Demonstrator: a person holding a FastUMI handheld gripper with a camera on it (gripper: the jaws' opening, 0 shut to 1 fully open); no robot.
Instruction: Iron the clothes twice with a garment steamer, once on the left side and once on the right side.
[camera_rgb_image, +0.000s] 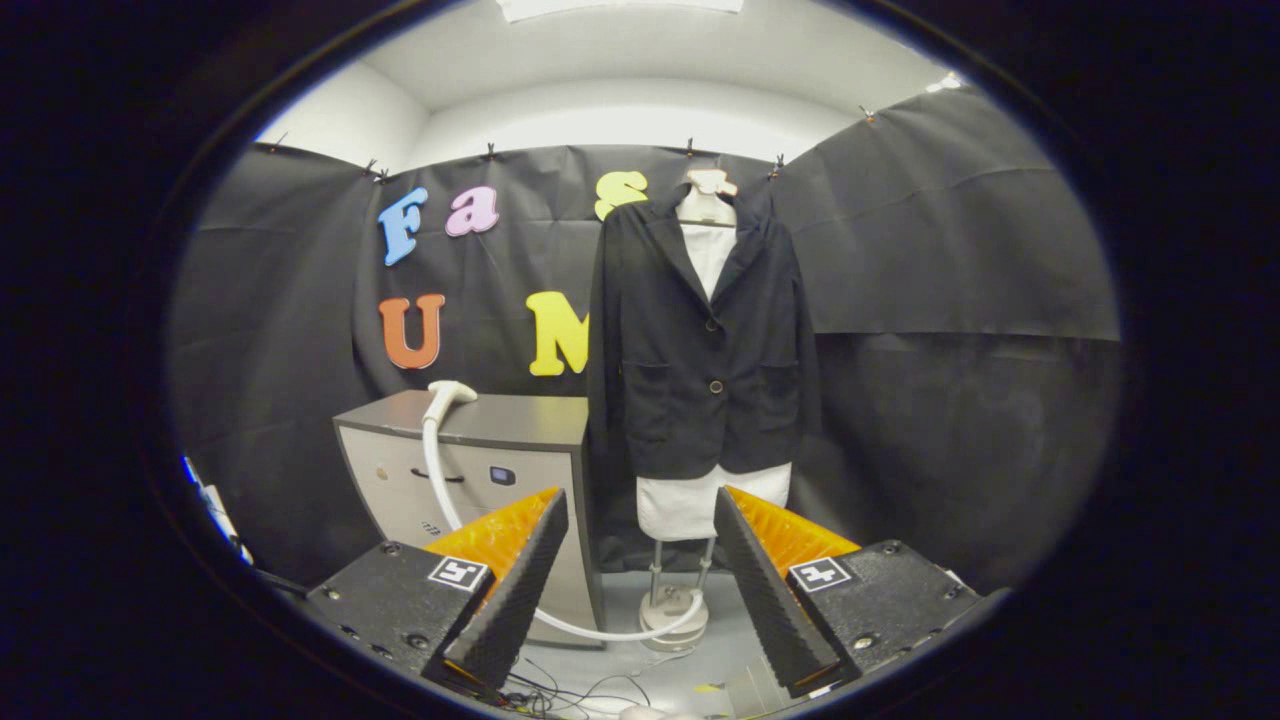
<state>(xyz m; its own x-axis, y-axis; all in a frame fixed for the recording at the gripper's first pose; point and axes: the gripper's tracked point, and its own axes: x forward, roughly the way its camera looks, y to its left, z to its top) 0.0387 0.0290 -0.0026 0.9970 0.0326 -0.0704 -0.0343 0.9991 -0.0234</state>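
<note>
The steamer head (449, 392) lies on a grey cabinet (480, 450) at the left, its white hose (433, 470) trailing down to the floor. To its right, a dark jacket (700, 340) hangs buttoned on a white mannequin (700, 505), with open floor (620, 600) before it. The gripper (640, 580) jaws stand wide open, holding nothing, well short of both.

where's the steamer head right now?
In the gripper view, the white garment steamer head rests on top of the grey cabinet, left of the black blazer on the mannequin, well beyond the open hand-held gripper.
</note>
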